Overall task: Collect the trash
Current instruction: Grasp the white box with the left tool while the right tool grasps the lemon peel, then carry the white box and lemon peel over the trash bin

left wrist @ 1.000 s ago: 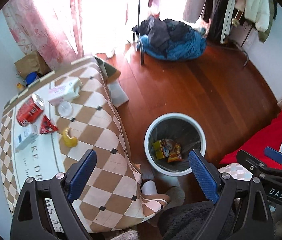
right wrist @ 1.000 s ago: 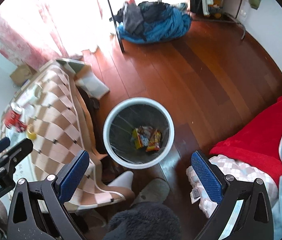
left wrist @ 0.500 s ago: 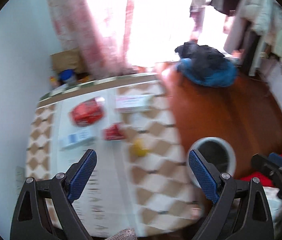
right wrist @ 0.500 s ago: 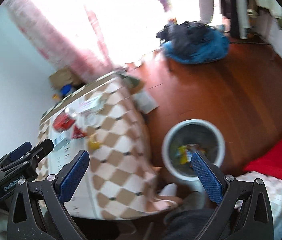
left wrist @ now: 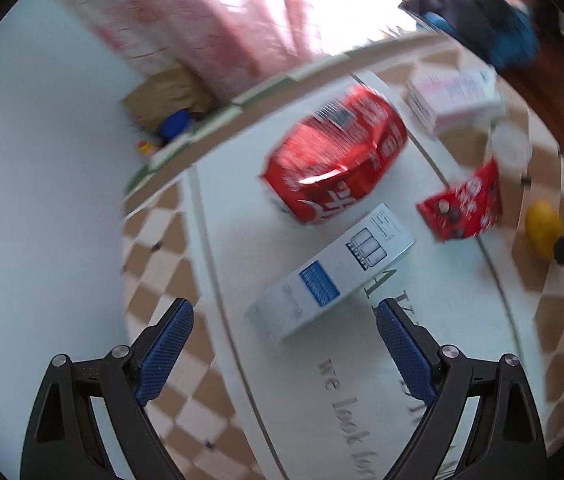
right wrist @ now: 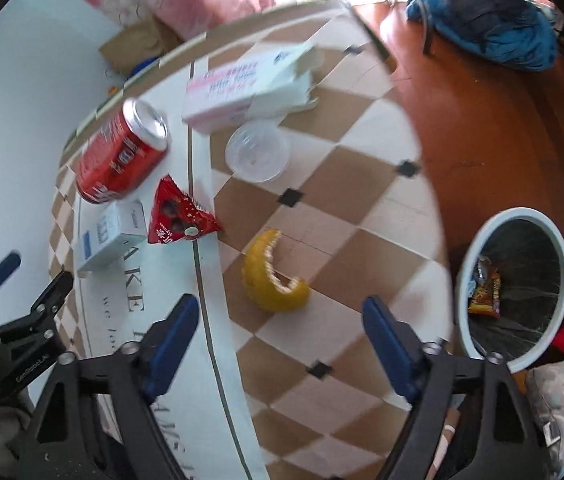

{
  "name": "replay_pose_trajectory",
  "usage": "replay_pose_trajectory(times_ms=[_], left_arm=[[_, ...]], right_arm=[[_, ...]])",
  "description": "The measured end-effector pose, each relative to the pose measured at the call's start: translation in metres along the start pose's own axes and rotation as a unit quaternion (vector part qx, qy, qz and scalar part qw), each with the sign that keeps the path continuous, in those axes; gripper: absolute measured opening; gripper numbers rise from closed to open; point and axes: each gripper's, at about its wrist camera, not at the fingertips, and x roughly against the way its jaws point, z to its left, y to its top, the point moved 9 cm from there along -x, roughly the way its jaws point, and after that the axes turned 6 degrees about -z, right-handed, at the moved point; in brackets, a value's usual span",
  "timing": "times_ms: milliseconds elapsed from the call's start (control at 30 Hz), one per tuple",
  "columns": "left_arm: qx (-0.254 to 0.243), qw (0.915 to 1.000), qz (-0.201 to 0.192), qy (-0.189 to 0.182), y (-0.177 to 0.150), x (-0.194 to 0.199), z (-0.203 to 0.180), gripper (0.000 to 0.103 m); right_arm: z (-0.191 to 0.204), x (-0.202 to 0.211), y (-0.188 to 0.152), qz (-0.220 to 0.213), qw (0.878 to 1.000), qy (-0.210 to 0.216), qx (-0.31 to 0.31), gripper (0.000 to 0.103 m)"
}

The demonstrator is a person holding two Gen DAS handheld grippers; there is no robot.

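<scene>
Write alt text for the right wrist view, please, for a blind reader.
The right gripper, its fingers empty and closing, hovers over a yellow fruit peel on a checkered table. Behind lie a red can, a red wrapper and boxes; a trash bin stands right.

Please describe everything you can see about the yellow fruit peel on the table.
The yellow fruit peel is a curved piece, crescent-like, with a smooth yellow outside and a pale, ragged inner edge. It looks like citrus rind, empty of fruit. It lies alone on the brown-and-cream checkered tablecloth, touching nothing else, between the red snack wrapper and the table edge nearest the white trash bin. The right gripper hangs just in front of it, its fingers closing but not touching it.
</scene>
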Motion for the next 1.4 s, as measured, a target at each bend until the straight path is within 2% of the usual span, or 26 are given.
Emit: replay_pose_trajectory(times_ms=[100, 233, 267, 300, 333, 367, 467, 533, 633, 733, 800, 867, 900, 1000, 1067, 1100, 1167, 1233, 1400], left_arm=[[-0.064, 0.9972, 0.009, -0.037, 0.005, -0.02, -0.011, 0.093], [-0.114, 0.9912, 0.014, -0.065, 0.008, -0.033, -0.023, 0.093], [-0.122, 0.9902, 0.014, -0.067, 0.009, -0.034, -0.025, 0.09], [-0.132, 0.9887, 0.012, -0.071, 0.01, -0.034, -0.03, 0.084], [-0.143, 0.987, 0.013, -0.072, 0.011, -0.036, -0.033, 0.063], [-0.15, 0.9857, 0.019, -0.073, 0.01, -0.038, -0.036, 0.046], [-0.155, 0.9848, 0.026, -0.073, 0.008, -0.034, -0.043, 0.043], [-0.135, 0.9869, 0.04, -0.079, 0.006, -0.03, -0.045, 0.042], [-0.111, 0.987, 0.043, -0.109, 0.005, -0.022, -0.055, 0.043], [-0.109, 0.9879, 0.049, -0.099, 0.001, -0.028, -0.061, 0.043], [-0.09, 0.9894, 0.046, -0.104, 0.003, -0.027, -0.059, 0.039], [-0.076, 0.9902, 0.045, -0.108, 0.002, -0.023, -0.057, 0.034], [-0.069, 0.9907, 0.04, -0.11, 0.002, -0.019, -0.057, 0.034], [-0.036, 0.994, 0.023, -0.1, -0.003, -0.001, -0.057, 0.033], [-0.007, 0.9959, 0.037, -0.083, -0.011, 0.005, -0.054, 0.033], [0.023, 0.9947, 0.06, -0.08, -0.021, 0.008, -0.052, 0.033], [0.069, 0.9918, 0.059, -0.091, -0.035, 0.022, -0.052, 0.032], [0.08, 0.9926, 0.052, -0.076, -0.045, 0.034, -0.053, 0.032], [0.128, 0.9882, 0.033, -0.078, -0.066, 0.074, -0.06, 0.031]], right_arm=[[0.008, -0.012, 0.004, 0.003, 1.0, -0.007, 0.012, 0.078], [0.017, -0.024, 0.008, 0.008, 1.0, -0.016, 0.025, 0.066], [0.019, -0.026, 0.008, 0.01, 0.999, -0.019, 0.029, 0.064], [0.02, -0.028, 0.009, 0.01, 0.999, -0.023, 0.033, 0.06], [0.022, -0.03, 0.009, 0.011, 0.999, -0.026, 0.037, 0.056], [0.024, -0.031, 0.009, 0.013, 0.999, -0.027, 0.039, 0.054], [0.027, -0.03, 0.01, 0.012, 0.999, -0.029, 0.043, 0.041], [0.028, -0.026, 0.01, 0.016, 0.999, -0.026, 0.039, 0.039], [0.024, -0.024, 0.007, 0.023, 0.999, -0.023, 0.036, 0.039], [0.022, -0.025, 0.008, 0.024, 0.999, -0.023, 0.033, 0.039], [0.023, -0.025, 0.008, 0.024, 0.999, -0.024, 0.035, 0.039], [0.022, -0.023, 0.006, 0.024, 0.999, -0.02, 0.033, 0.035], [0.022, -0.021, 0.004, 0.02, 0.999, -0.019, 0.034, 0.031], [0.017, -0.02, 0.003, 0.009, 0.999, -0.013, 0.028, 0.026], [0.015, -0.014, -0.003, 0.004, 1.0, -0.005, 0.027, 0.025], [0.015, -0.011, -0.006, 0.002, 1.0, -0.003, 0.027, 0.024], [0.015, -0.002, -0.015, -0.003, 1.0, 0.008, 0.024, 0.023], [0.014, 0.008, -0.024, -0.008, 1.0, 0.018, 0.02, 0.023], [0.01, 0.045, -0.047, -0.031, 0.999, 0.043, 0.014, 0.023]])
